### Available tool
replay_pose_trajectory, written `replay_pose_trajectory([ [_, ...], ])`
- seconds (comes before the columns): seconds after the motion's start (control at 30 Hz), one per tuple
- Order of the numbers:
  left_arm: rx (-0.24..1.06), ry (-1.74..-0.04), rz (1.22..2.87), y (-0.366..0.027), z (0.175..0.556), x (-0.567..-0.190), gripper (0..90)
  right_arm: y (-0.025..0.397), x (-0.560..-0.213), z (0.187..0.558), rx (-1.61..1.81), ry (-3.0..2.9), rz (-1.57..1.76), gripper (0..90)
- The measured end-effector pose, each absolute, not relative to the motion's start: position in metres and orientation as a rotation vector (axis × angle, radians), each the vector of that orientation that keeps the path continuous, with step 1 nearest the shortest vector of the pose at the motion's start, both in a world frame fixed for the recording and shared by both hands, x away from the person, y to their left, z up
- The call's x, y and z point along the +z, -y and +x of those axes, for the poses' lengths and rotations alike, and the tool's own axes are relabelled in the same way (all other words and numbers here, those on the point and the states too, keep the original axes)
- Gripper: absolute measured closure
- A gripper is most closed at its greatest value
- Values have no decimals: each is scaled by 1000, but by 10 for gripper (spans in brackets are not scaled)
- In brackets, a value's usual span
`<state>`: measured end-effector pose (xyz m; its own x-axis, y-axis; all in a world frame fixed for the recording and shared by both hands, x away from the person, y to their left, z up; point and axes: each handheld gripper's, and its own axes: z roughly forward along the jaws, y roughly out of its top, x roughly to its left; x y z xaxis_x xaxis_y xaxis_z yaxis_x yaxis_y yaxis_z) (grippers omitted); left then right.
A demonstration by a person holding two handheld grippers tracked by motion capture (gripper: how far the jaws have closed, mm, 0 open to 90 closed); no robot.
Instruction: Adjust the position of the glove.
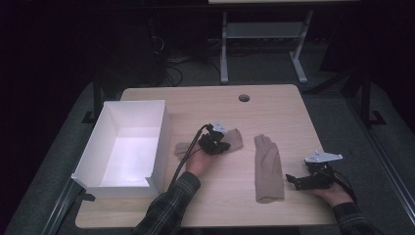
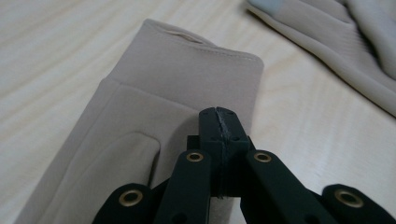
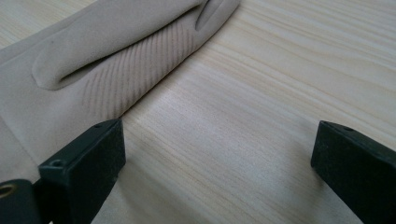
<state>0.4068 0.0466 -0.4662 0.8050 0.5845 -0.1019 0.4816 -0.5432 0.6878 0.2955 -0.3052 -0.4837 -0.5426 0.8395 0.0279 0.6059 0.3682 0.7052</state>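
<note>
Right of the box (image 1: 110, 147): left gripper (image 2: 219, 122), jaws closed, pinching glove (image 2: 140, 121) cuff thinly, may slip; right gripper (image 3: 217, 158), jaws wide, empty, beside second glove (image 3: 102, 51).

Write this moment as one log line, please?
left gripper: shut, over left glove | right gripper: open beside right glove | white box: nearby
</note>
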Motion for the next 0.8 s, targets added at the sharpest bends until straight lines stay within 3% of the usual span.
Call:
replay_pose_trajectory([
  [0.33, 143, -704, 2313, -51, 380, -462, 896, 305, -484, 296, 969, -2298, 1268, 24],
  [0.8, 20, -729, 2246, -74, 345, -465, 897, 305, -484, 296, 970, -2298, 1268, 25],
])
